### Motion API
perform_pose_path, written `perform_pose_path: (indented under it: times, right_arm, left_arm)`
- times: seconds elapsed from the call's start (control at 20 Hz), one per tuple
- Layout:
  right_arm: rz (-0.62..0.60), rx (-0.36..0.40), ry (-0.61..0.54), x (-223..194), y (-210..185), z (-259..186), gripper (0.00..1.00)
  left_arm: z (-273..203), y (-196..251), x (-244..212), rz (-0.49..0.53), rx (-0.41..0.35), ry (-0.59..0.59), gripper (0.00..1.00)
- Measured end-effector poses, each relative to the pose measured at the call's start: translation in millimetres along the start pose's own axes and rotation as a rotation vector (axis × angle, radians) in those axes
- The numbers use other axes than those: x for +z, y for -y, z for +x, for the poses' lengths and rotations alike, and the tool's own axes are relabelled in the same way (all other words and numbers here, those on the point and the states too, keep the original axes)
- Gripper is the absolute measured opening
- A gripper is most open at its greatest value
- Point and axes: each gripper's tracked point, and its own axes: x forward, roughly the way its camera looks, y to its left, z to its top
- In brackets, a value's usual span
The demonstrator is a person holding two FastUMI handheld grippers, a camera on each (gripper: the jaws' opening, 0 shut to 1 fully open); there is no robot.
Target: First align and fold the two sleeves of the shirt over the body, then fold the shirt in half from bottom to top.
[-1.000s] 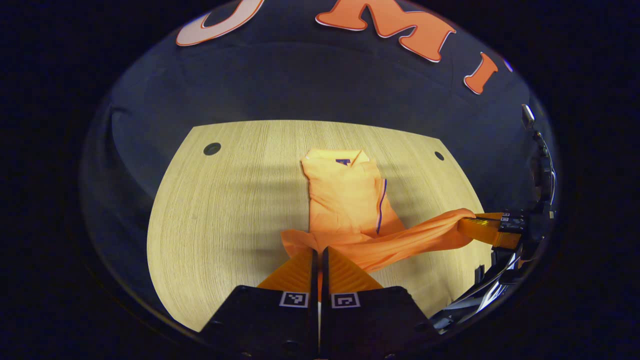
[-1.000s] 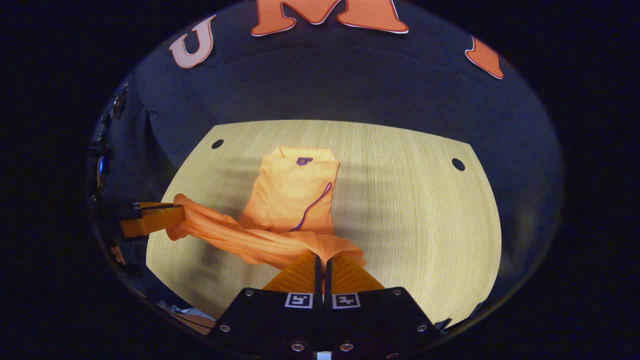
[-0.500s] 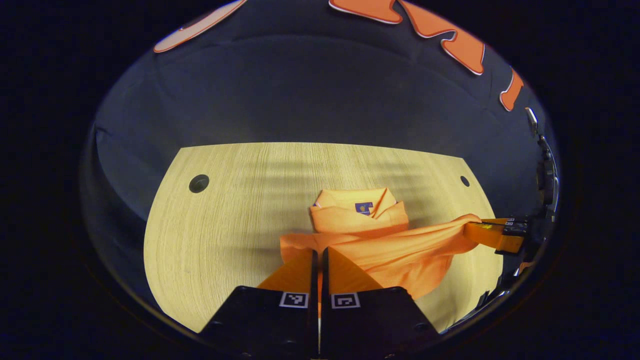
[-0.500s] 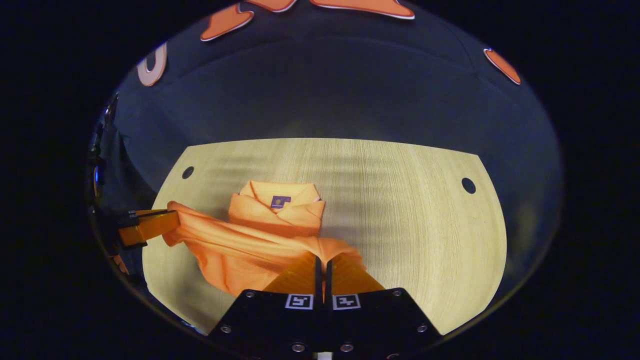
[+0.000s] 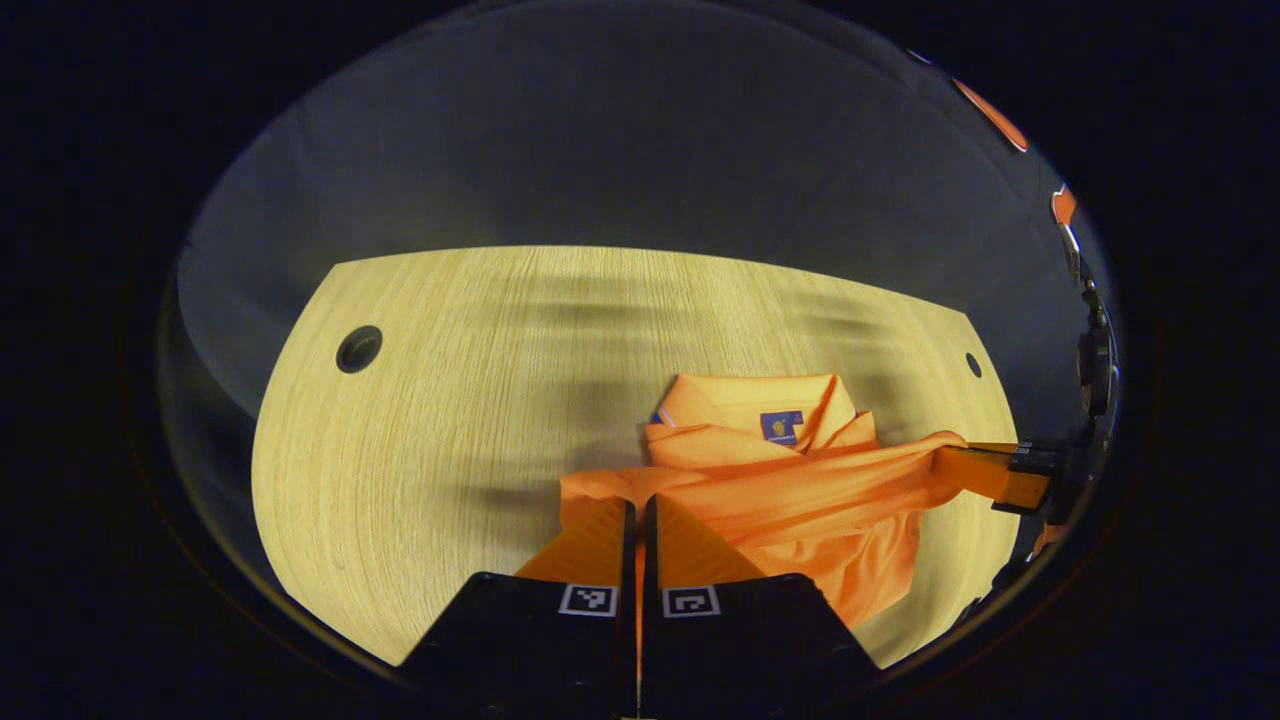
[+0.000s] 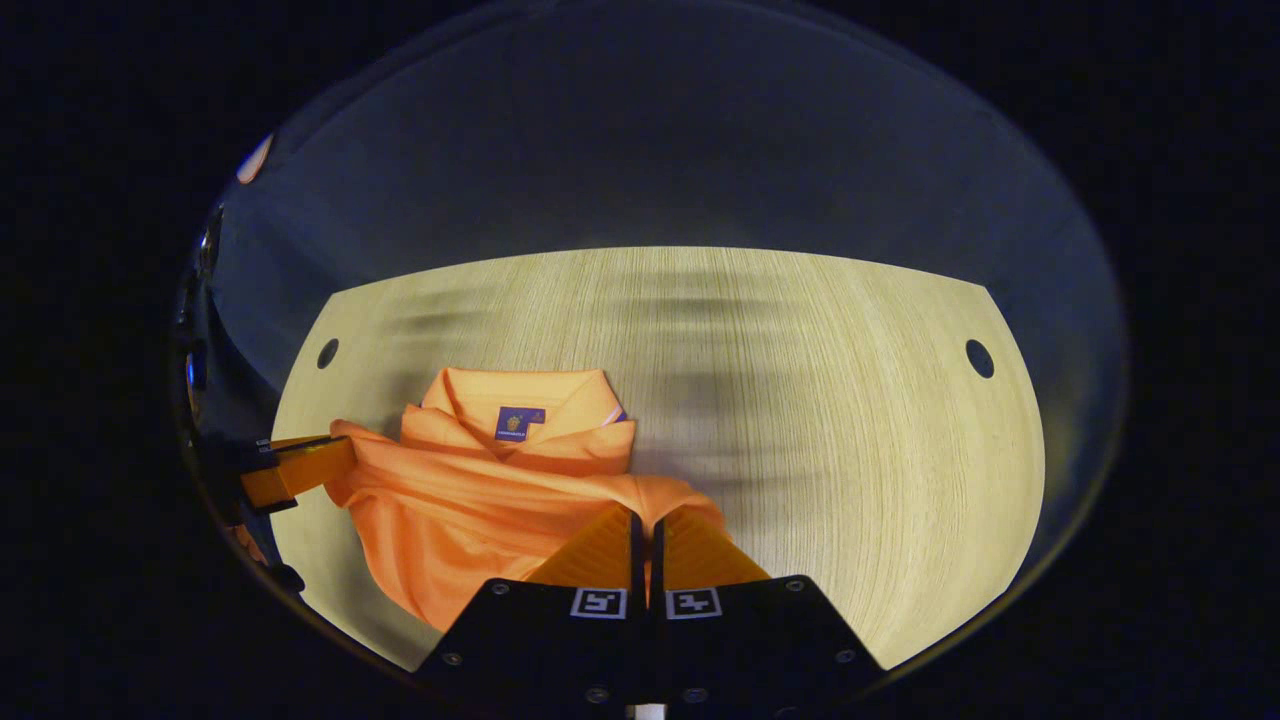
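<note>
The orange shirt (image 5: 800,500) lies on the wooden table (image 5: 430,420), its sleeves folded in and its collar (image 5: 760,400) at the far end. My left gripper (image 5: 637,505) is shut on one corner of the bottom hem. The right gripper (image 5: 942,462) holds the other corner at the right of the left gripper view. The hem stretches between them, raised just in front of the collar. In the right gripper view, the right gripper (image 6: 646,512) is shut on the shirt (image 6: 460,510), with the left gripper (image 6: 340,458) at the far left and the collar (image 6: 510,395) beyond the hem.
The table has a round hole near each far corner (image 5: 359,348) (image 6: 979,357). Dark cloth wall stands behind the table's far edge. Bare wood stretches to the left of the shirt in the left gripper view and to its right (image 6: 850,420) in the right gripper view.
Both grippers have carried the bottom hem forward over the shirt's body toward the collar. The body now lies doubled under the hem, and both views have tilted down.
</note>
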Motion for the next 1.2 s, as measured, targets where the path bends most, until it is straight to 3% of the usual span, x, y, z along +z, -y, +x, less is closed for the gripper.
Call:
perform_pose_path:
  times: [0.25,0.3,0.35,0.5,0.55,0.85,1.2]
  right_arm:
    - [0.023,0.006,-0.008,-3,-5,16,0.02]
    - [0.024,0.005,-0.012,-7,-4,18,0.09]
    - [0.028,0.013,-0.016,-7,-6,14,0.16]
    - [0.04,-0.027,0.009,-8,5,16,0.79]
    - [0.053,-0.02,0.012,-9,4,14,1.0]
    - [0.07,0.003,0.117,6,1,-42,1.0]
    - [0.027,0.035,0.397,31,-6,-183,0.99]
  left_arm:
    - [13,-9,-8,-0.017,0.024,-0.013,0.02]
    - [15,-17,-8,-0.014,0.049,-0.013,0.15]
    - [14,-20,-6,-0.011,0.058,-0.015,0.21]
    - [13,-38,-9,-0.015,0.124,-0.008,1.0]
    - [10,-41,-6,-0.025,0.124,0.001,0.98]
    - [-54,-32,18,-0.057,0.107,0.131,1.0]
    - [-215,5,61,0.014,0.133,0.479,0.99]
